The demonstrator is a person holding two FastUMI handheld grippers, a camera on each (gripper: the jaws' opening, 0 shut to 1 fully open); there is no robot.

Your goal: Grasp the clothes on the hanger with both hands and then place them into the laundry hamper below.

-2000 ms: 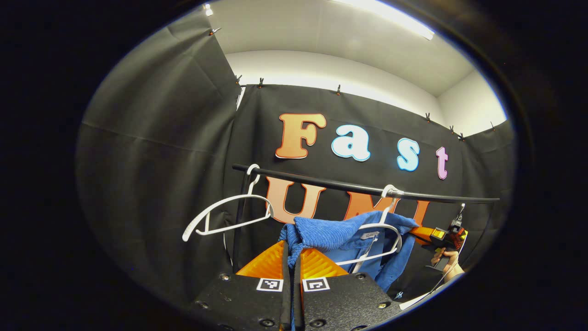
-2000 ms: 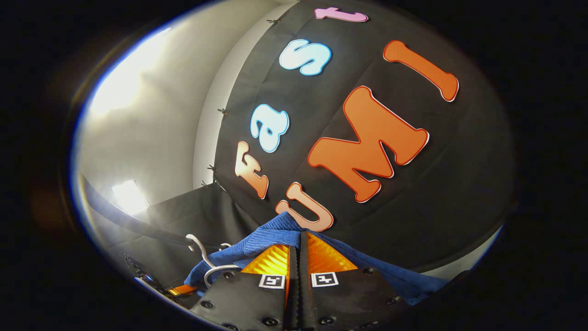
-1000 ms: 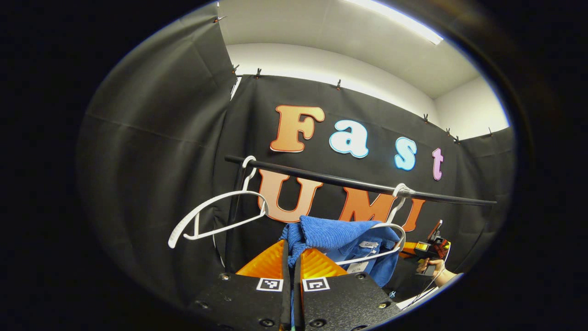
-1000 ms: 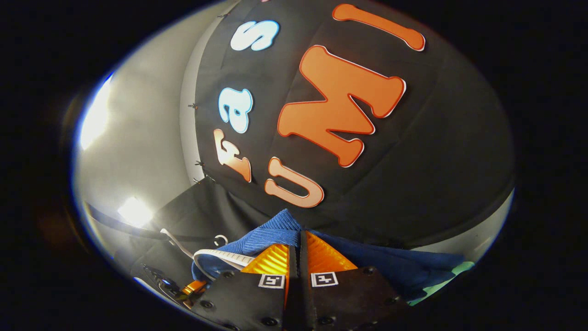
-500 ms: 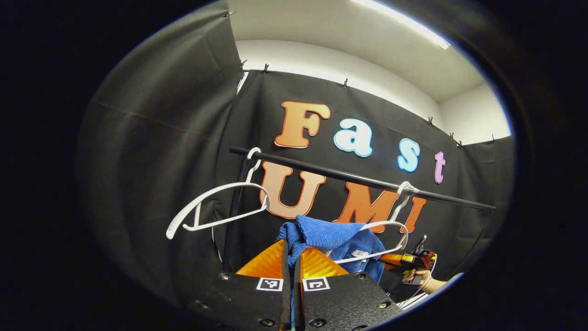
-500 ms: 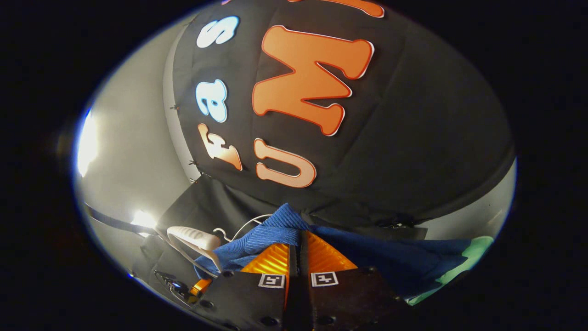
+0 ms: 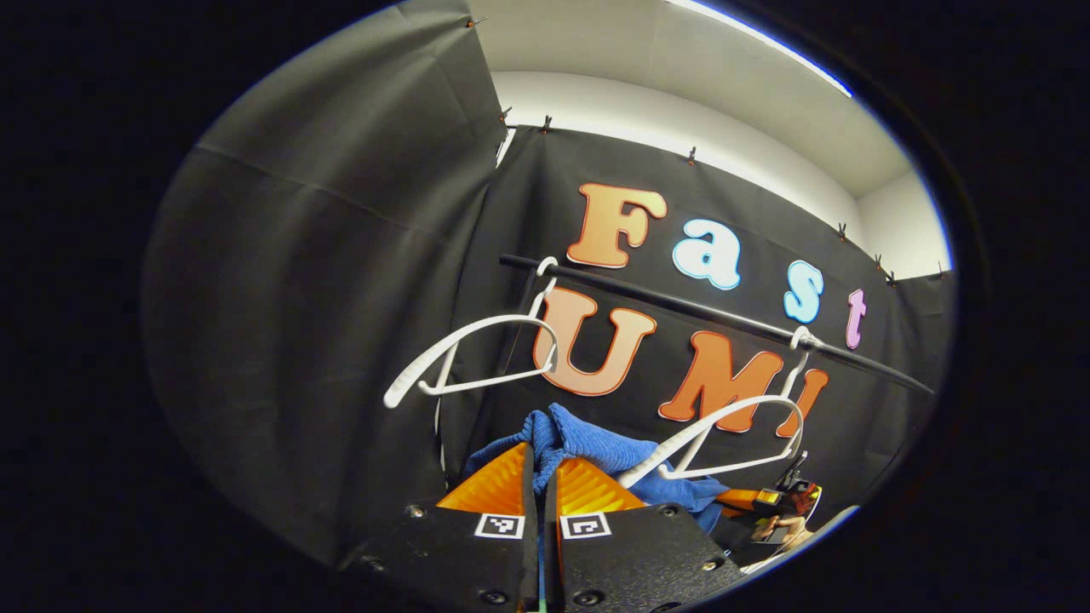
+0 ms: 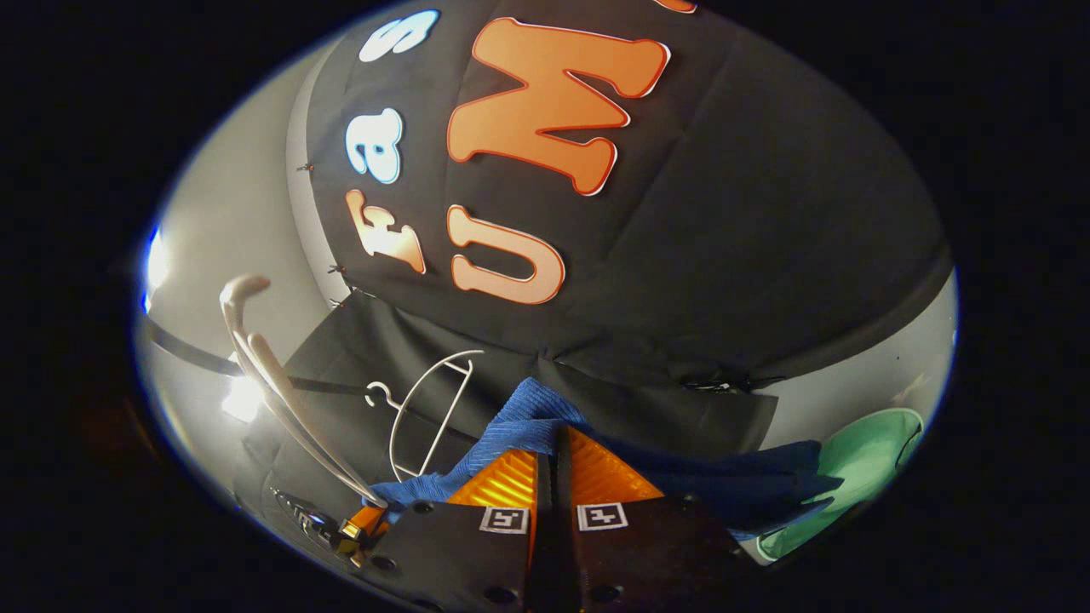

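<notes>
Below the black rail (image 7: 681,302), near centre: blue garment (image 7: 588,443), now off the right-hand white hanger (image 7: 724,434). Half a second ago still draped over that hanger's near arm; now hanging under it, hanger bare and tilted on the rail. Second white hanger (image 7: 477,353) to the left, also bare.

Left gripper (image 7: 542,477): closed hard, a bunched fold of the garment pinched between both fingers. Right gripper (image 8: 555,464): likewise closed on a ridge of the same cloth; remainder trailing off to its right.

Meaning for the task: removal from the hanger apparently done; lowering into the hamper left to do.

Green hamper (image 8: 851,477): rim at the far right edge of the right gripper view, low, just past the trailing cloth; interior too little seen to judge.

Edges and room: near arm of the freed hanger (image 8: 281,383) close beside the cloth on the left, a likely snag point if raised again. Downward and rightward path toward the hamper apparently open. Person's hand (image 7: 779,529) on the other gripper's handle, low right.
</notes>
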